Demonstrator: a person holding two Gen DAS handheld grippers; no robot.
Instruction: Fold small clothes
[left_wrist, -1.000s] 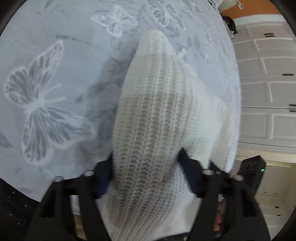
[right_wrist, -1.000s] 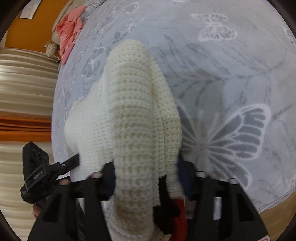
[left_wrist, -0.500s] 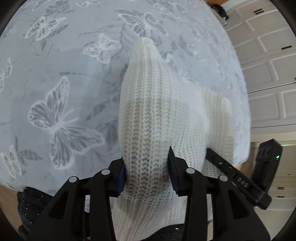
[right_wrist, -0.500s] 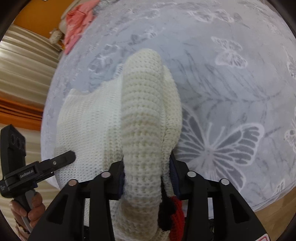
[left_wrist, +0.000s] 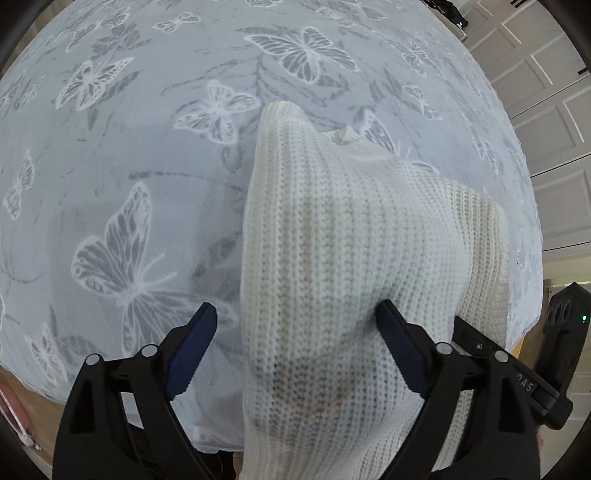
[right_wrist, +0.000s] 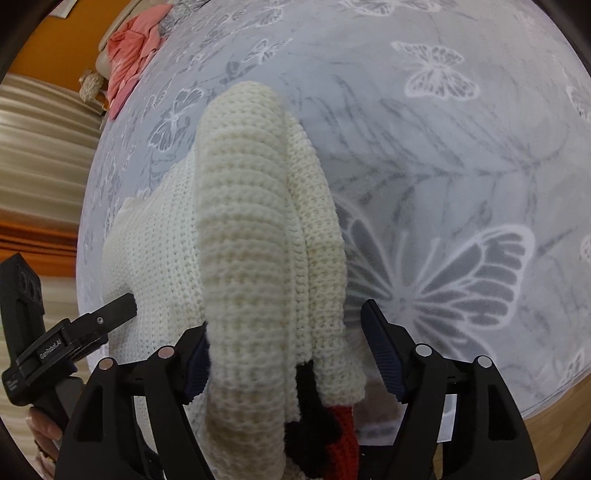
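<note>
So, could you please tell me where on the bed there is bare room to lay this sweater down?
Bare butterfly sheet lies open left of the sweater in the left view, and right of it in the right view. It is crowded at the near edge, where both open tongs, left and right, flank the knit. The pink cloth takes the far corner.

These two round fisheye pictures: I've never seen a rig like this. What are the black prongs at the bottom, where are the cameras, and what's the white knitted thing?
Each picture comes from a camera mounted on a hand-held two-finger gripper, looking forward along its fingers. The black prongs are those fingers. The left gripper and right gripper both have their jaws spread, with a cream knitted garment draped between them, not pinched. It lies partly on a grey butterfly-print bedspread. In the right view, a pink cloth lies at the far edge.
</note>
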